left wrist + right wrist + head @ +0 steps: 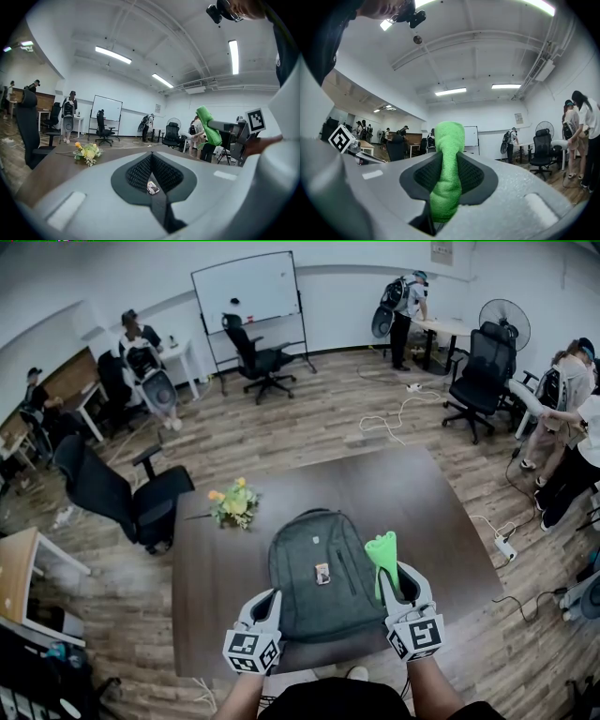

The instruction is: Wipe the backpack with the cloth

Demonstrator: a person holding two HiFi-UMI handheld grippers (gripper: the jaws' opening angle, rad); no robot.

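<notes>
Right hand-held gripper (pixel 399 583) pinches cloth (pixel 382 554) upright beside lengthwise backpack (pixel 314 570).

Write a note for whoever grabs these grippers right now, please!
Left gripper: shut and empty, by the backpack's near left corner.
Right gripper: shut on the green cloth, which sticks upward at the backpack's near right side.
The backpack lies flat on the dark table, with flowers beyond it.
Done: the cloth is in the gripper.
Left: lower the cloth onto the backpack and wipe it. No wiping shows yet.
</notes>
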